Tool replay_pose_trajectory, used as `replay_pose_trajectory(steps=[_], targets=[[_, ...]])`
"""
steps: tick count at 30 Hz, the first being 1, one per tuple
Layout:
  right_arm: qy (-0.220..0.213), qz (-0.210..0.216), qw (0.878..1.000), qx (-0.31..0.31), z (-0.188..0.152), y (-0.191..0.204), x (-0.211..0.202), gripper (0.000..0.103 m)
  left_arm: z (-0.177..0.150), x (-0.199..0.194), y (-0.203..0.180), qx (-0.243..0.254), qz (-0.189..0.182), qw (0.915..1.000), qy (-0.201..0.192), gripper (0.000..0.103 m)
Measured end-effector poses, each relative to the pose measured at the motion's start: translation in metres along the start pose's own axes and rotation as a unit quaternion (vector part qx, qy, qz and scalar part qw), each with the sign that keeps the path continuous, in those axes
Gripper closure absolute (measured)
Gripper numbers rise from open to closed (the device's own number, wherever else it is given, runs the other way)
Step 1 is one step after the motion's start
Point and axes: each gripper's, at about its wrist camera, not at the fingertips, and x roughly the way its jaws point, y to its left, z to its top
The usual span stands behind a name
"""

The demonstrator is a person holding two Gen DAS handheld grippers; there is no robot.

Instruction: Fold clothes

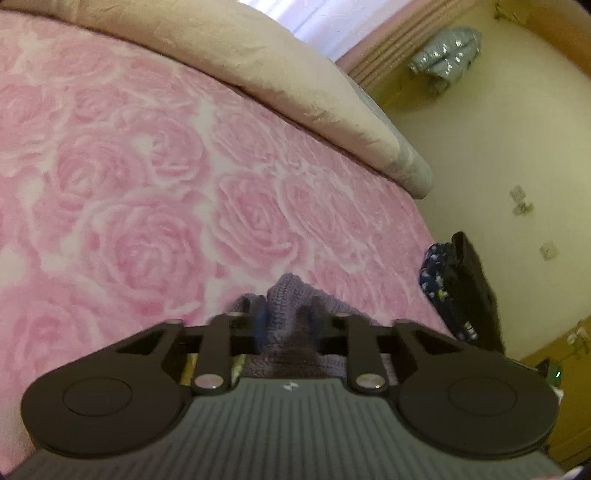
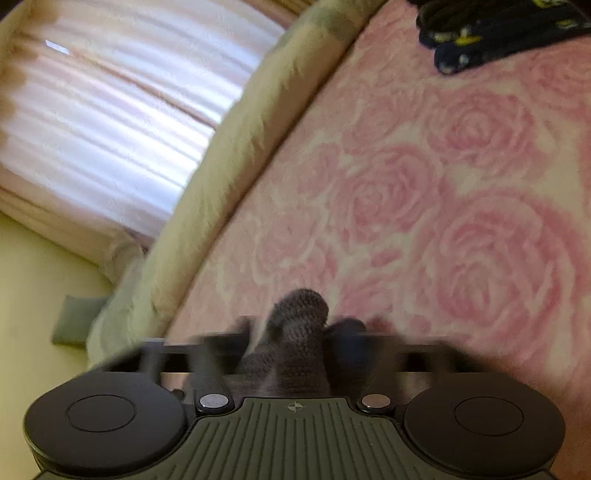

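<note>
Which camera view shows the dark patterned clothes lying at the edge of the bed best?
The left wrist view: the dark patterned clothes sit in sharper focus, piled at the edge of the pink rose blanket. The right wrist view catches the clothes only at the top border, blurred and cut off.

The left black plastic tongs (image 1: 286,325) spring from a grey ribbed housing stamped with a small white mark. Two flat black discs, each with a faintly raised circle, flank that housing, and silver round-headed rivets pin the black link arms. The right black plastic tongs (image 2: 291,332) are built alike: dark ribbed housing, a small crosshair mark, twin discs, two silver rivets. Their front parts are blurred.
</note>
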Motion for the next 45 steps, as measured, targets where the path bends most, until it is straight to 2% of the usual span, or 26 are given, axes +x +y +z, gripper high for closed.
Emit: replay_pose_trajectory(steps=[2,4,8,11,14,15,17,18,21,24,27,28,29,34,37,38,41,45], targets=[[0.002,0.001,1.0,-0.001,0.001,0.0,0.004,0.093,0.002,-0.002,-0.002,0.011,-0.001,0.9996,-0.025,0.095],[-0.012,0.019,1.0,-0.001,0.003,0.001,0.0,0.093,0.005,-0.007,-0.006,0.026,-0.005,0.998,-0.058,0.095],[-0.016,-0.018,1.0,-0.005,0.004,0.002,0.01,0.094,-0.002,0.01,-0.004,0.04,0.029,0.9979,-0.042,0.095],[-0.004,-0.063,0.998,-0.018,0.001,0.0,0.022,0.094,-0.007,0.024,-0.001,0.049,0.056,0.9968,-0.027,0.093],[0.008,-0.081,0.996,-0.041,0.001,0.008,0.023,0.092,-0.006,0.025,0.003,0.039,0.06,0.9973,-0.018,0.091],[0.012,-0.087,0.995,-0.048,0.001,0.011,0.023,0.088,-0.005,0.022,0.001,0.036,0.062,0.9973,-0.017,0.09],[0.01,-0.117,0.991,-0.07,0.001,0.021,0.015,0.037,0.0,0.009,-0.003,0.034,0.064,0.9971,-0.023,0.09],[-0.003,-0.124,0.988,-0.089,-0.003,0.028,0.004,0.036,0.002,-0.002,-0.006,0.037,0.067,0.9967,-0.029,0.09],[-0.056,-0.132,0.979,-0.147,-0.02,0.049,-0.037,0.036,-0.001,-0.041,-0.019,0.065,0.074,0.9938,-0.051,0.091],[-0.093,-0.11,0.972,-0.184,-0.059,0.067,-0.082,0.036,-0.029,-0.083,-0.042,0.118,0.061,0.9891,-0.063,0.091],[-0.09,-0.107,0.965,-0.222,-0.107,0.083,-0.102,0.041,-0.068,-0.107,-0.067,0.165,0.044,0.984,-0.051,0.091],[-0.09,-0.114,0.96,-0.239,-0.122,0.089,-0.102,0.05,-0.08,-0.111,-0.074,0.178,0.044,0.9819,-0.049,0.091],[-0.091,-0.122,0.955,-0.256,-0.136,0.096,-0.101,0.051,-0.092,-0.114,-0.082,0.19,0.045,0.9795,-0.049,0.091],[-0.09,-0.144,0.924,-0.342,-0.183,0.118,-0.074,0.051,-0.126,-0.096,-0.107,0.273,0.082,0.9574,-0.048,0.089],[-0.076,-0.159,0.908,-0.381,-0.2,0.107,-0.051,0.051,-0.14,-0.08,-0.11,0.308,0.105,0.9448,-0.035,0.088],[-0.058,-0.165,0.904,-0.389,-0.201,0.1,-0.041,0.051,-0.145,-0.077,-0.109,0.316,0.109,0.9421,-0.03,0.088],[-0.024,-0.156,0.912,-0.378,-0.19,0.086,-0.03,0.051,-0.151,-0.067,-0.107,0.332,0.122,0.9351,-0.023,0.088],[0.006,-0.173,0.91,-0.377,-0.18,0.086,-0.013,0.051,-0.151,-0.053,-0.106,0.335,0.137,0.9319,-0.023,0.088]])
